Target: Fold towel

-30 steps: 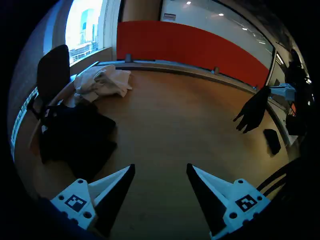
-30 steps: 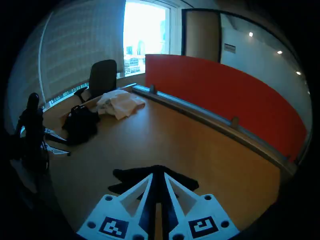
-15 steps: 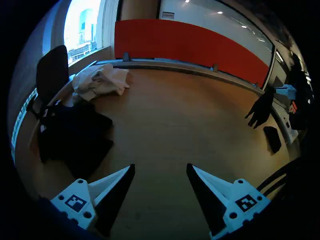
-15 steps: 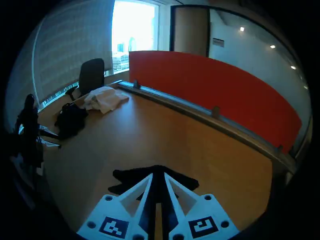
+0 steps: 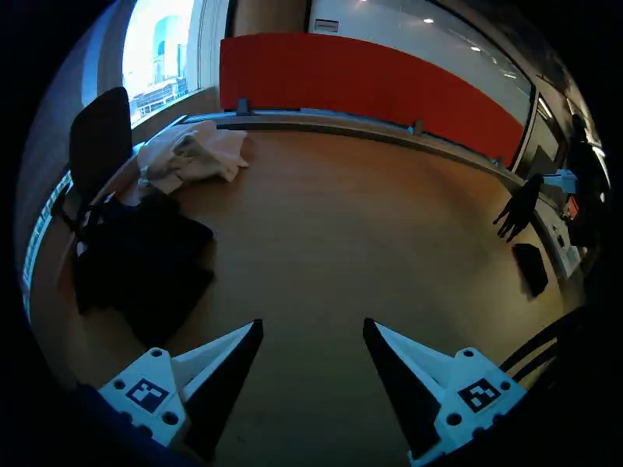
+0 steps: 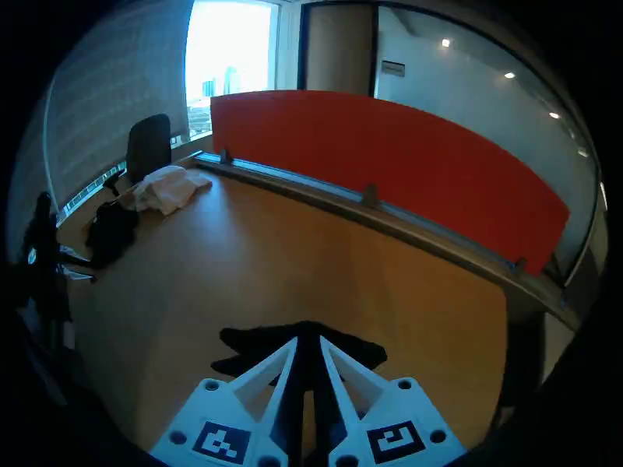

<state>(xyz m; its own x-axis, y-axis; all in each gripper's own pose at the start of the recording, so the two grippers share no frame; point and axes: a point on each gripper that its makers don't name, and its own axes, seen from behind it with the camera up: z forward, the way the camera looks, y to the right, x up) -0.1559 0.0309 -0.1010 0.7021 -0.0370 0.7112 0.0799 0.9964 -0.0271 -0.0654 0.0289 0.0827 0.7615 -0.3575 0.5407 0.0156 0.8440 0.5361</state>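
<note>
Right gripper view: right hand-held gripper (image 6: 310, 343) pinches dark towel (image 6: 251, 341).

I saw a smooth, faintly glossy wooden tabletop (image 5: 343, 226), a soft crumpled pale towel (image 5: 191, 152), a matt red divider panel (image 5: 350, 78), and matt white plastic on the left gripper (image 5: 311, 322) and right gripper (image 6: 308, 342), whose jaws held limp dark cloth (image 6: 245, 342).
</note>
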